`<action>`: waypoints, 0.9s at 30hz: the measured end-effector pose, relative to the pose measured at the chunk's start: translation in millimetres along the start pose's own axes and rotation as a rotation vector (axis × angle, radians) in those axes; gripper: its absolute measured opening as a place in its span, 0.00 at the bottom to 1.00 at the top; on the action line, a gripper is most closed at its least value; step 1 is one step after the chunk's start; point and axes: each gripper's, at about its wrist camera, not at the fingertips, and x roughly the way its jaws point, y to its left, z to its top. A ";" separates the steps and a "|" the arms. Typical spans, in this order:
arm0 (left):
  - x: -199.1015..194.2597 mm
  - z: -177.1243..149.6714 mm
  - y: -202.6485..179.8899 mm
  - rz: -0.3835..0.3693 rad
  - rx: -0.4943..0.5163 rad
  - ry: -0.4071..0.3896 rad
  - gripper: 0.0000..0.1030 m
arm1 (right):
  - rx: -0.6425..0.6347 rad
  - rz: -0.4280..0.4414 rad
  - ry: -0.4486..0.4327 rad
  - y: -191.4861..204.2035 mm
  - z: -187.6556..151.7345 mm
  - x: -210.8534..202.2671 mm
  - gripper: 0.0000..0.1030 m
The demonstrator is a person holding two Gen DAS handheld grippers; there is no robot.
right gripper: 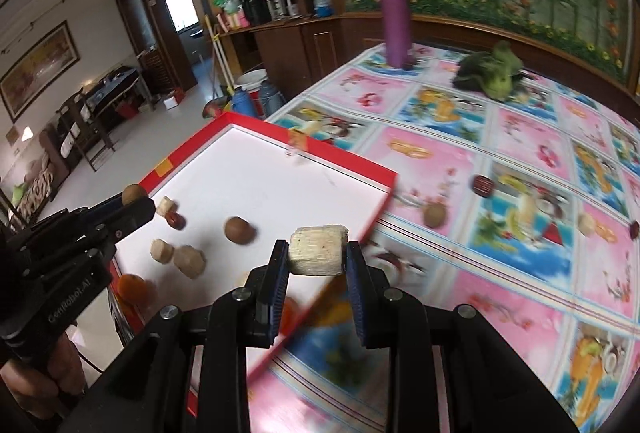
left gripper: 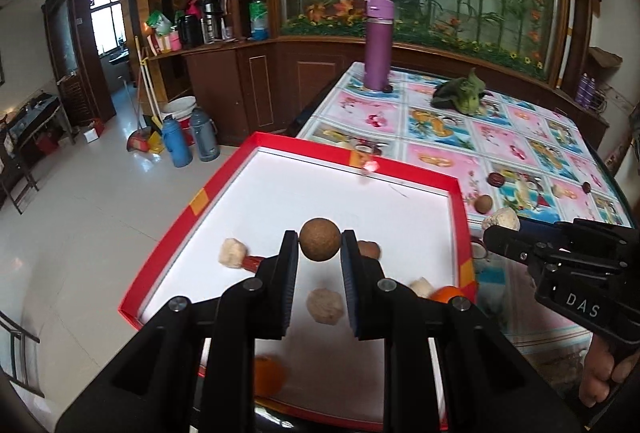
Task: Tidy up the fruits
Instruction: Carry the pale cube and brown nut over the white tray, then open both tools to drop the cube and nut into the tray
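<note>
Two grippers, each loaded: left gripper (left gripper: pixel 320 245) pinches a brown ball (left gripper: pixel 320 239) above the red tray (left gripper: pixel 168 233); right gripper (right gripper: pixel 318 253) clamps a pale chunk (right gripper: pixel 318 255) over the tray's right edge. In tray: three pale chunks, one brown ball, one date, two oranges. On table (right gripper: pixel 520 317): two dates, one brown ball, one pale chunk.

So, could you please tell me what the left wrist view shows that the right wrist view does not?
Only the left wrist view shows the left gripper head-on, its jaws shut on the round brown fruit. Only the right wrist view shows the right gripper head-on, its jaws shut on the pale ridged chunk. Both show the red tray, the purple bottle and the leafy greens.
</note>
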 end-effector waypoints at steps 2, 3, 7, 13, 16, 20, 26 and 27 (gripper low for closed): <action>4.3 1.5 4.4 0.024 0.008 -0.001 0.23 | -0.011 0.009 0.013 7.2 4.6 10.8 0.26; 7.1 2.4 5.9 0.039 0.016 0.000 0.23 | -0.015 0.011 0.018 9.9 5.8 14.7 0.26; 19.0 4.9 12.1 0.060 0.015 0.020 0.23 | -0.008 0.008 0.045 14.8 10.6 34.8 0.26; 31.1 5.9 17.8 0.081 0.018 0.037 0.23 | 0.023 -0.017 0.074 11.7 14.1 51.3 0.26; 35.4 5.4 19.8 0.085 0.014 0.048 0.23 | 0.034 -0.025 0.087 9.8 14.3 56.0 0.26; 43.0 3.5 20.9 0.094 0.013 0.068 0.23 | 0.043 -0.027 0.104 9.3 12.6 61.3 0.26; 54.1 -0.3 23.5 0.103 0.010 0.102 0.23 | 0.052 -0.027 0.131 8.8 10.8 70.5 0.26; 55.9 -1.3 23.9 0.104 0.009 0.108 0.23 | 0.051 -0.030 0.133 9.0 10.1 71.2 0.26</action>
